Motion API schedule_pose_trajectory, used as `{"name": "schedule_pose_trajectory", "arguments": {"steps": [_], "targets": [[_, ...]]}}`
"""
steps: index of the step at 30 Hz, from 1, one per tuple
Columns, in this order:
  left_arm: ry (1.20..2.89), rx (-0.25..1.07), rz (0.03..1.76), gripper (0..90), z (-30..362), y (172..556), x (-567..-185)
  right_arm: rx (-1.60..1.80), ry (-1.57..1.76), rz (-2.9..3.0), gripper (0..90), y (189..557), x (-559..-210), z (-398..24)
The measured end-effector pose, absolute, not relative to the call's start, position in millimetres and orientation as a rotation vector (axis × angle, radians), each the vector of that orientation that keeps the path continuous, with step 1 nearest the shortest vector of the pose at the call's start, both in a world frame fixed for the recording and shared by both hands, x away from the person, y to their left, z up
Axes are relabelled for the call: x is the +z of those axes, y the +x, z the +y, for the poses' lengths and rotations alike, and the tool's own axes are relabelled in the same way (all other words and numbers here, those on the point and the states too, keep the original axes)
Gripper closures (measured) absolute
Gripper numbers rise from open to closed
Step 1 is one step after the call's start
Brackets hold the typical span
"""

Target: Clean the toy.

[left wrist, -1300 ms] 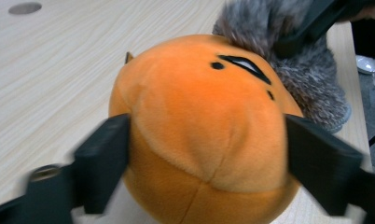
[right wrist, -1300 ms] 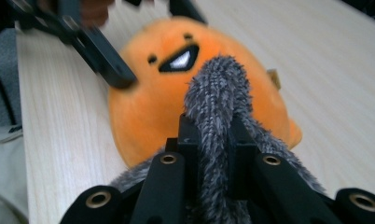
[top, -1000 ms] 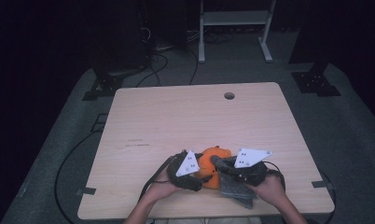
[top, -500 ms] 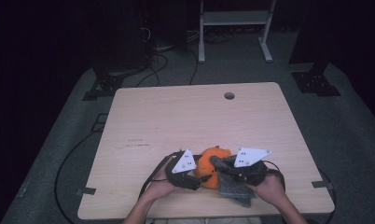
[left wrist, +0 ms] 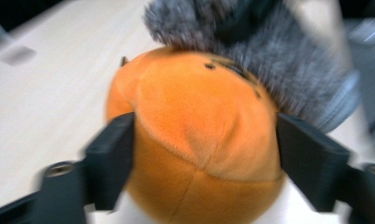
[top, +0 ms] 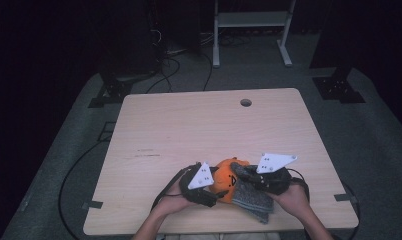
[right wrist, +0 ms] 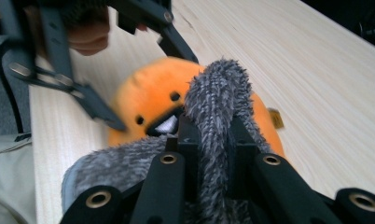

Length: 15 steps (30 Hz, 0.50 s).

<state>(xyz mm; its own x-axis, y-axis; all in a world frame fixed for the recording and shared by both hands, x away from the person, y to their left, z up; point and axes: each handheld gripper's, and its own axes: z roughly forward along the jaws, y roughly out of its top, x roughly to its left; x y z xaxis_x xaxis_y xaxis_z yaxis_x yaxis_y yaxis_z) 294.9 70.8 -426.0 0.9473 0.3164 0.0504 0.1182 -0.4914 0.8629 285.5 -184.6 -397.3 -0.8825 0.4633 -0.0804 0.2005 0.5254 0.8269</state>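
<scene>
Item 1, left gripper [top: 215, 187]: sitting at about 7 o'clock on the desk [top: 189, 125], carried in the person's left hand [top: 171, 200]. Its jaws are standing either side of the orange plush toy [top: 228, 180]; in the left gripper view the toy [left wrist: 199, 140] is bulging between them, both pads touching its flanks. The jaws have just been opening after a brief squeeze, the toy staying between them. Judged purpose: steadying the plush while the cloth is worked over it.

Item 2, orange plush toy: resting near the desk's front edge at 6 o'clock, between both grippers. In the right gripper view its face [right wrist: 162, 116], with dark eyes and mouth, is turning toward that camera.

Item 3, grey fuzzy cloth [top: 251, 197]: lying at the toy's 4 o'clock, one fold being lifted over the plush [right wrist: 216, 107].

Item 4, right gripper [top: 241, 172]: at about 5 o'clock, in the right hand [top: 294, 200], clamping tight on the cloth fold, probably to pull it across the toy.

Change from the earlier views: both hands and the toy are keeping practically the same place.
</scene>
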Motion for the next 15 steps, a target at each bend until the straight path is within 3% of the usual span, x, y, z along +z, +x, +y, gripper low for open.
{"name": "schedule_pose_trajectory", "arguments": {"steps": [3,5,10,12,15], "targets": [[1.974,0.098,0.45,16.0,78.9,307.7,-423.0,1.279,0.502,2.496,78.9,279.7,-399.3,-172.5],[2.003,0.163,0.451,29.2,82.8,308.0,-426.3,1.28,0.461,2.52,78.8,276.8,-399.7,-165.2],[2.017,0.185,0.475,36.4,94.8,310.9,-432.4,1.201,0.518,2.532,78.9,284.9,-406.1,-179.6],[1.988,0.157,0.511,33.3,95.5,313.4,-432.5,1.202,0.589,2.55,78.9,292.4,-411.9,-190.1],[2.007,0.147,0.545,16.1,85.3,314.3,-428.5,1.234,0.588,2.553,78.7,291.4,-411.7,-188.5]]}}
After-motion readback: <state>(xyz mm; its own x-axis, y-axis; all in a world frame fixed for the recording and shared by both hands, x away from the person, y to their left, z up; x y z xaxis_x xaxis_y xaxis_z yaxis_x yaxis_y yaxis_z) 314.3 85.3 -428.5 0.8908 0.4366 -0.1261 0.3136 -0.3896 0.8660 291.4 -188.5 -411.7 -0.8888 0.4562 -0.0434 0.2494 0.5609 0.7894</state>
